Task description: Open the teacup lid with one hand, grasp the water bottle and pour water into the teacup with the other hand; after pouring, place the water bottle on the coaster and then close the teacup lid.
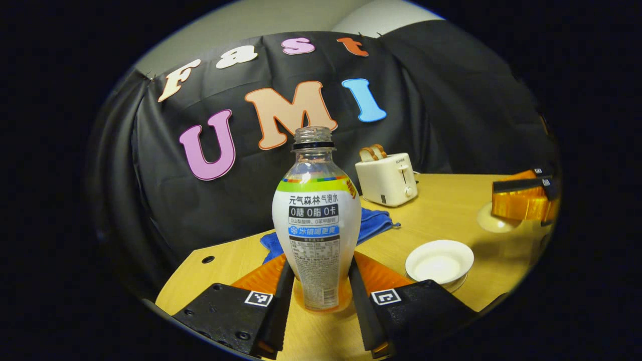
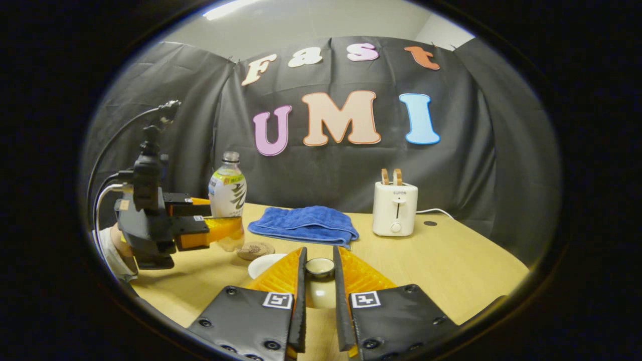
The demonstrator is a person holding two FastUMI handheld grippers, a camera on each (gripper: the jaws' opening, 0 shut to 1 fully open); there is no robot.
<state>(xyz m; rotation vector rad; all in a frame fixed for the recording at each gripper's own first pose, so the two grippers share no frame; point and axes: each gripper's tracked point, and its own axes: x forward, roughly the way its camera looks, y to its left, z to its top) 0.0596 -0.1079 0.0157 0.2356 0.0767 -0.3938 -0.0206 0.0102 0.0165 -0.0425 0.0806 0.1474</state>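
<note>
An uncapped clear water bottle (image 1: pixel 316 225) with a white label stands upright between my left gripper's (image 1: pixel 321 260) fingers, which press on its lower body. From the right gripper view the same bottle (image 2: pixel 228 193) and left gripper (image 2: pixel 220 228) sit at the left, beside a round brown coaster (image 2: pixel 255 249). The white teacup (image 1: pixel 439 260) rests open on the table, to the bottle's right. My right gripper (image 2: pixel 319 255) is shut on the knob of the cream teacup lid (image 2: pixel 321 293). The teacup (image 2: pixel 263 263) peeks out behind its left finger. In the left gripper view the right gripper (image 1: pixel 521 198) holds the lid (image 1: pixel 494 220) at the far right.
A cream toaster (image 2: pixel 395 208) with two bread slices stands at the back of the wooden table (image 2: pixel 451 260), and a folded blue cloth (image 2: pixel 306 223) lies left of it. A hand (image 2: pixel 113 245) and a cable are behind the left gripper.
</note>
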